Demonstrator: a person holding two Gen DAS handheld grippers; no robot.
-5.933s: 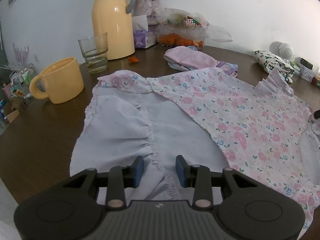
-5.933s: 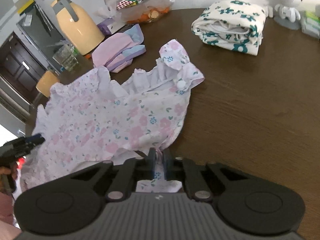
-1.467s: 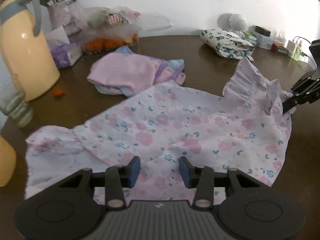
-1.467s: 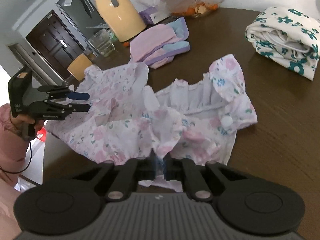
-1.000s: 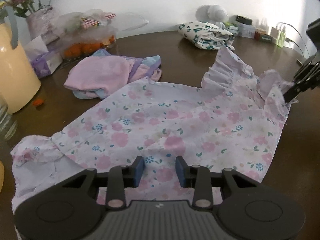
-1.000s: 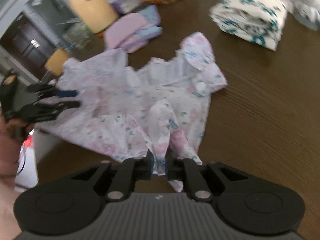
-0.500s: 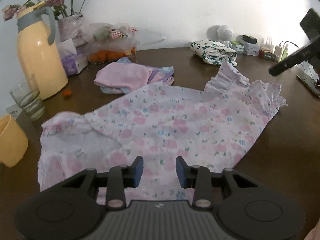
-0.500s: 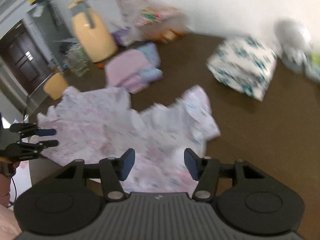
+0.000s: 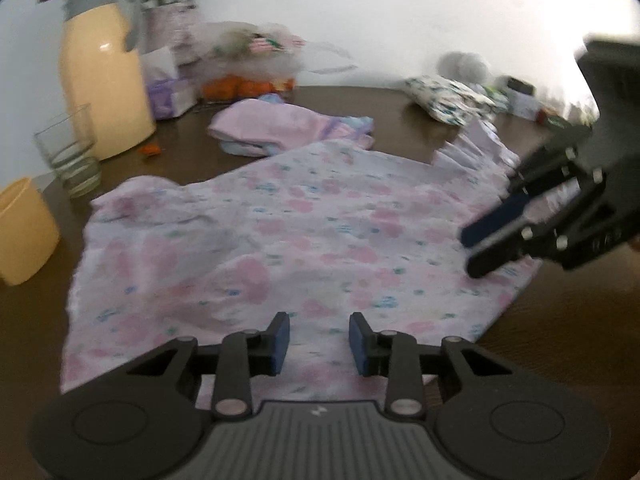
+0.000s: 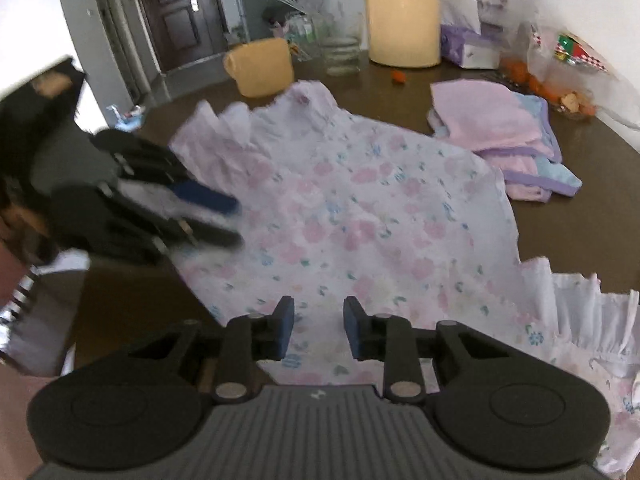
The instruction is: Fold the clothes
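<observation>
A pink-and-white floral garment [image 9: 304, 216] lies spread flat on the dark wooden table [image 9: 560, 340]. My left gripper [image 9: 319, 340] hovers open over its near edge, with nothing between its pads. It shows blurred at the left of the right wrist view [image 10: 238, 222]. My right gripper [image 10: 319, 322] hangs over the opposite edge of the garment [image 10: 360, 208], near the ruffled collar [image 10: 580, 312]. Its jaws are closing, still apart, with cloth below them but none pinched. In the left wrist view it [image 9: 469, 253] reaches in from the right.
A yellow jug [image 9: 104, 80], a glass [image 9: 68, 152] and a yellow mug [image 9: 24, 232] stand at the left. Folded pink clothes [image 9: 280, 128] lie behind the garment, with a folded green-flowered piece [image 9: 444, 98] and a bag of oranges [image 9: 248, 80] further back.
The right gripper let go of the pinched fold, opened wide, swung across to the garment's edge and narrowed its jaws. The garment settled flat. The left gripper shifted along its side.
</observation>
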